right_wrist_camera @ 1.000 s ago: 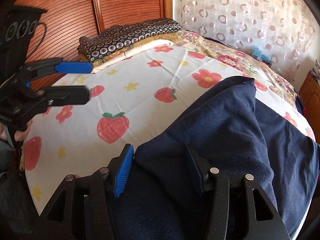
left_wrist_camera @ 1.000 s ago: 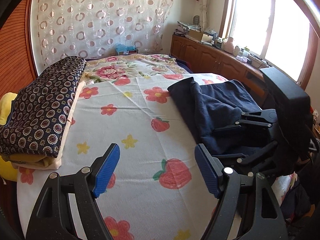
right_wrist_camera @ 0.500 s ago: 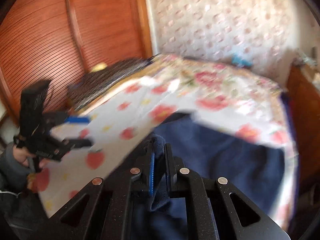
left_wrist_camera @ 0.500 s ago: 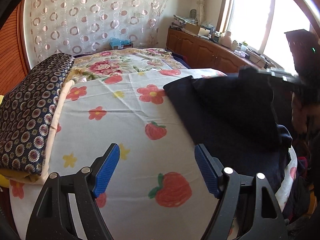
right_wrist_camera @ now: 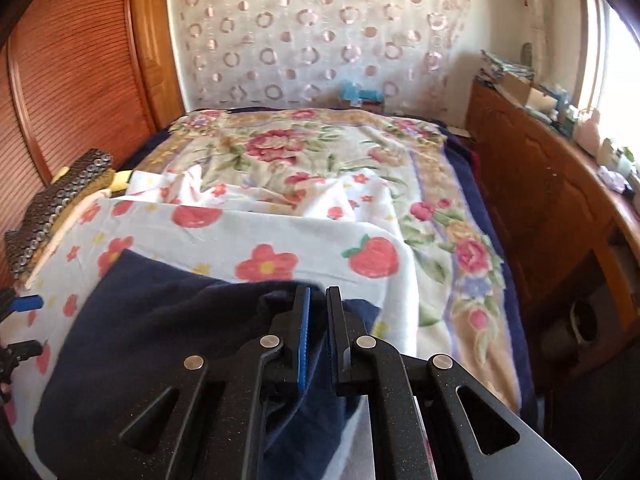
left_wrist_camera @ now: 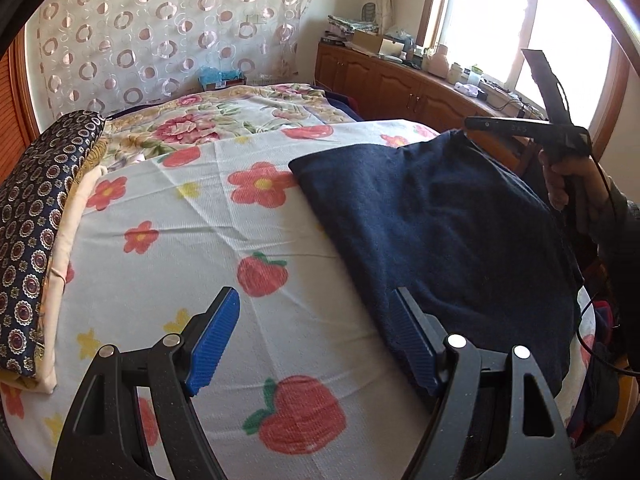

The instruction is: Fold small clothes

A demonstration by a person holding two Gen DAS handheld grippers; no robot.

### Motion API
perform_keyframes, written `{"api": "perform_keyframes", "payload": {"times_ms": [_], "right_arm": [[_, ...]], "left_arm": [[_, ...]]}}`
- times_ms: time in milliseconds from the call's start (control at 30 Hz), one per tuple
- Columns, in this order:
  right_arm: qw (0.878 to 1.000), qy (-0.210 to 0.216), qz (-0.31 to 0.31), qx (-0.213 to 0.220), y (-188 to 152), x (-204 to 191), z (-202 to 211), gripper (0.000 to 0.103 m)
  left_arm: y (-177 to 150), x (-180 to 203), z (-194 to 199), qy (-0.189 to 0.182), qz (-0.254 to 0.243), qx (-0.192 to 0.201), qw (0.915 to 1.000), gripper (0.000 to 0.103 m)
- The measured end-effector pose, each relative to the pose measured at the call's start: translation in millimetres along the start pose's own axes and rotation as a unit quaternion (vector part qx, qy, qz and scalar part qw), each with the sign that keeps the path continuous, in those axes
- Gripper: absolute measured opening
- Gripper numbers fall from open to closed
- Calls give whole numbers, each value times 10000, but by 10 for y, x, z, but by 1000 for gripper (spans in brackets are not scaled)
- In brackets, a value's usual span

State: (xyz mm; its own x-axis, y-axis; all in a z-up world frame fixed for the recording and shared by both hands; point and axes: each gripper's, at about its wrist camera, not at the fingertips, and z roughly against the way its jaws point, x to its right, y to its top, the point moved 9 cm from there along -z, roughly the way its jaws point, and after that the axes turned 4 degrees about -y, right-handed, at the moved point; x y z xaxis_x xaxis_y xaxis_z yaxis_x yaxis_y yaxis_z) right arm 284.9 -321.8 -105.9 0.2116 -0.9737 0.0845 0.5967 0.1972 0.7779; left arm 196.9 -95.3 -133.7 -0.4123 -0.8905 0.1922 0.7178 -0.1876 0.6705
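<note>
A navy blue garment [left_wrist_camera: 448,232] lies on the strawberry-print sheet [left_wrist_camera: 200,240] at the right side of the bed. My right gripper [right_wrist_camera: 318,300] is shut on a corner of the navy garment [right_wrist_camera: 160,340] and holds that edge lifted above the bed; it shows in the left wrist view [left_wrist_camera: 476,124] at the garment's far right corner. My left gripper [left_wrist_camera: 316,336] is open and empty, low over the sheet, its right finger [left_wrist_camera: 412,340] touching or just beside the garment's near edge.
A folded dark patterned blanket [left_wrist_camera: 36,208] lies along the bed's left side. A floral quilt [right_wrist_camera: 312,152] covers the far half of the bed. A wooden cabinet [right_wrist_camera: 540,184] with clutter runs along the right wall under the window.
My right gripper shut on the navy garment's edge, lifted it and swung it to the far right corner, spreading the cloth. My left gripper stayed open and moved slightly forward.
</note>
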Motion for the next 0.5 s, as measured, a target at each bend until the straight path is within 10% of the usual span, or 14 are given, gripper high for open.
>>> {"api": "perform_keyframes", "payload": {"times_ms": [500], "right_arm": [[9993, 211, 82, -305, -351, -318, 181, 47]], "left_arm": [[-146, 271, 28, -75, -130, -36, 9999, 78]]}}
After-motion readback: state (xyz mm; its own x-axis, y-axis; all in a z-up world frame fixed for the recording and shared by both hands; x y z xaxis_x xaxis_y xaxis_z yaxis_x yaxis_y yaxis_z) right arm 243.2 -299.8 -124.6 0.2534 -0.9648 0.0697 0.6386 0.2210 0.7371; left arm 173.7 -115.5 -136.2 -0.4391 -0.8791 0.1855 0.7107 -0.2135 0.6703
